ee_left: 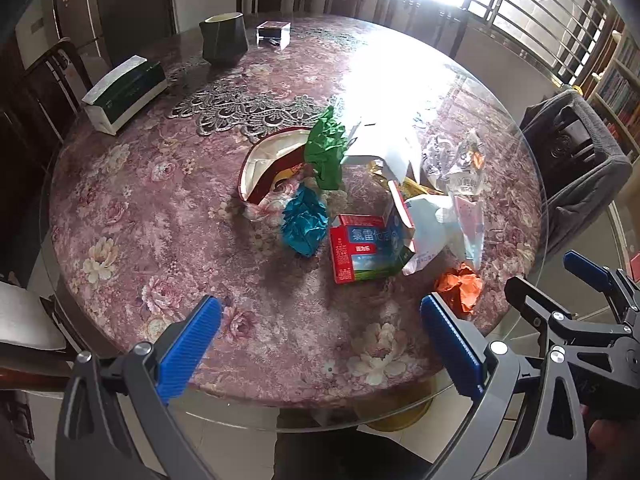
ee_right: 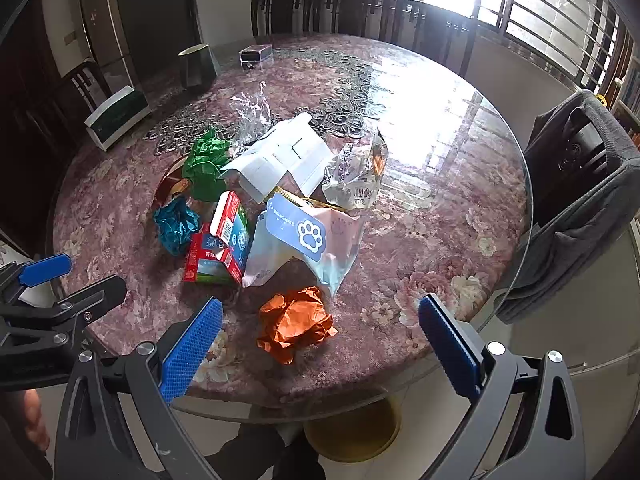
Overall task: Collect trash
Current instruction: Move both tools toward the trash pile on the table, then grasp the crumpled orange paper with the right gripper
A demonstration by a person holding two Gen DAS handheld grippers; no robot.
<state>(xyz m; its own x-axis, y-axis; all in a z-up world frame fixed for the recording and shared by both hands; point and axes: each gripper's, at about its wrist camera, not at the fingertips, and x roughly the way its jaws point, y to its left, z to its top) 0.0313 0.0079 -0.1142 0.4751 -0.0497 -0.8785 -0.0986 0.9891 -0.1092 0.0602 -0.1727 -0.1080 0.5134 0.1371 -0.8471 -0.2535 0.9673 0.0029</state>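
Note:
Trash lies in a heap on the round floral table [ee_left: 160, 208]: a crumpled orange paper [ee_right: 294, 322], a red and blue carton [ee_left: 366, 248], a teal paper ball [ee_left: 304, 224], a green paper ball [ee_left: 326, 148], a pale bag with a paw print [ee_right: 304, 240], white folded card [ee_right: 280, 156] and clear wrappers [ee_right: 356, 172]. My left gripper [ee_left: 320, 344] is open and empty over the near table edge. My right gripper [ee_right: 320, 344] is open and empty, just short of the orange paper, which also shows in the left wrist view [ee_left: 460, 286].
A dark pot [ee_left: 222, 38], a small clear box [ee_left: 274, 34] and a white and green tissue box [ee_left: 126, 92] stand at the far left of the table. Chairs ring the table; one with grey cloth [ee_right: 580, 200] is at the right. A yellow bin [ee_right: 352, 428] sits under the near edge.

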